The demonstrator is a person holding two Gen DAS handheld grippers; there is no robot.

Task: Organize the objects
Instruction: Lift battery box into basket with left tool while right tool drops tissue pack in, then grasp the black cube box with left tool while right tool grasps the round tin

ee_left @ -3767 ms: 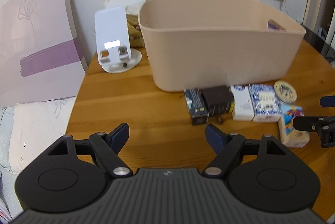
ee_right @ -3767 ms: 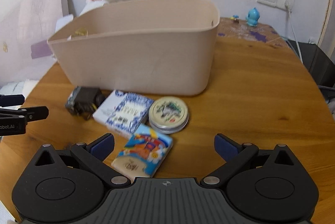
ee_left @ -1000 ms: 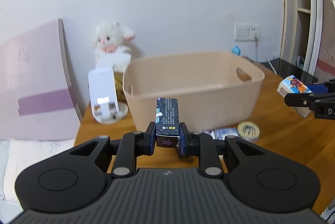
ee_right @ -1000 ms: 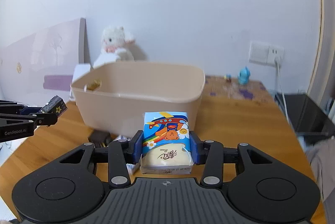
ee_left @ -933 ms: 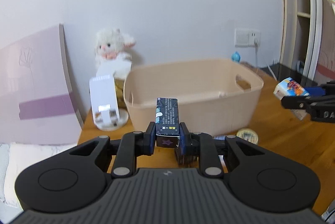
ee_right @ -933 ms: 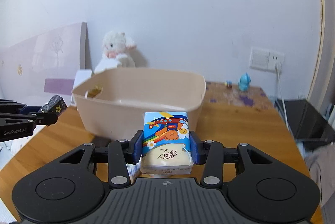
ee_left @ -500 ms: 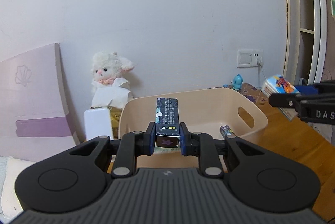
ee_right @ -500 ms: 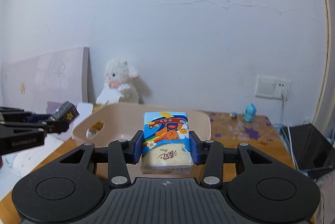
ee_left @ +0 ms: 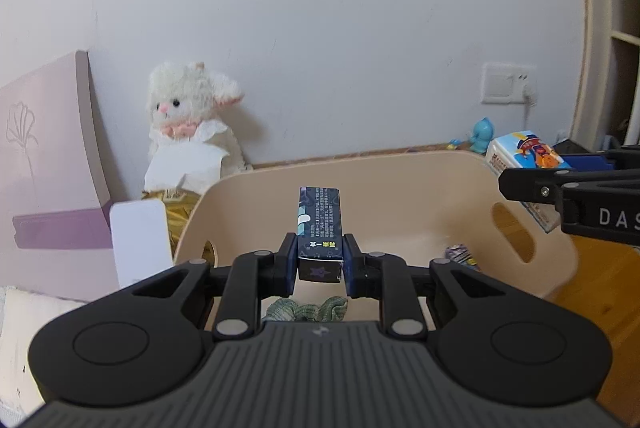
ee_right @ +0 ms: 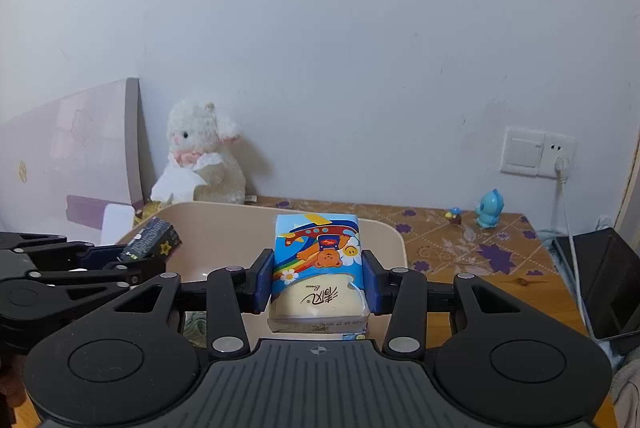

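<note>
My left gripper (ee_left: pixel 320 262) is shut on a small dark blue box (ee_left: pixel 320 224) and holds it over the open beige bin (ee_left: pixel 400 171). My right gripper (ee_right: pixel 318 286) is shut on a colourful tissue pack (ee_right: pixel 318 268) and holds it above the bin's near rim (ee_right: pixel 392 236). The tissue pack also shows in the left wrist view (ee_left: pixel 524 151), over the bin's right end. The dark box shows in the right wrist view (ee_right: pixel 154 234), over the bin's left end. Inside the bin lie a green cloth (ee_left: pixel 308 310) and a small purple packet (ee_left: pixel 460 254).
A white plush lamb (ee_left: pixel 188 123) sits against the wall behind the bin. A white phone stand (ee_left: pixel 138 240) stands left of the bin. A pink board (ee_left: pixel 44 147) leans at the left. A blue figurine (ee_right: pixel 489 207) and a wall socket (ee_right: pixel 538 151) are at the back right.
Both grippers have moved forward with their loads, from above the bin's front to over its opening. The bin looks closer and its inside shows.
</note>
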